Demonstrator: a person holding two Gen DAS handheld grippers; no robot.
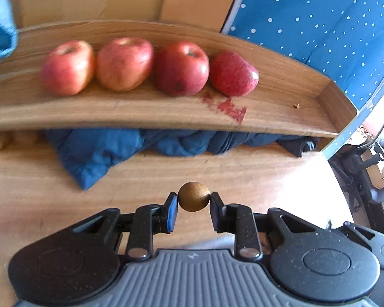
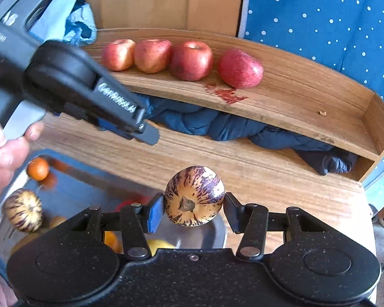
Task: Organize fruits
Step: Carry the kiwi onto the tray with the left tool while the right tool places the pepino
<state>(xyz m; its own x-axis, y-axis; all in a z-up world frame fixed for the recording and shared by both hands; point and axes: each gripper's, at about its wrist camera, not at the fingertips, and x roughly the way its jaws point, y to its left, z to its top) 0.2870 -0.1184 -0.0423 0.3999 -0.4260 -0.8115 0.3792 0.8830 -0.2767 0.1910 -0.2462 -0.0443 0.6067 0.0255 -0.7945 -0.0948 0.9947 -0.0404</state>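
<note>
My left gripper (image 1: pixel 194 200) is shut on a small round brown fruit (image 1: pixel 194 196), held above the wooden table (image 1: pixel 256 179) in front of the shelf. My right gripper (image 2: pixel 194 203) is shut on a cream fruit with purple stripes (image 2: pixel 194 195), held over the edge of a metal tray (image 2: pixel 212 232). Several red apples (image 1: pixel 180 67) sit in a row on the wooden shelf (image 1: pixel 281 102), also visible as the apple row (image 2: pixel 190 60) in the right wrist view. The left gripper body (image 2: pixel 89 89) crosses the upper left there, held by a hand (image 2: pixel 5 151).
A blue cloth (image 1: pixel 102 151) is bunched under the shelf. The metal tray holds a second striped fruit (image 2: pixel 23 209), a small orange fruit (image 2: pixel 38 168) and other yellow and orange pieces. A red stain (image 1: pixel 227 106) marks the shelf. A dotted blue fabric (image 1: pixel 320 20) hangs at the right.
</note>
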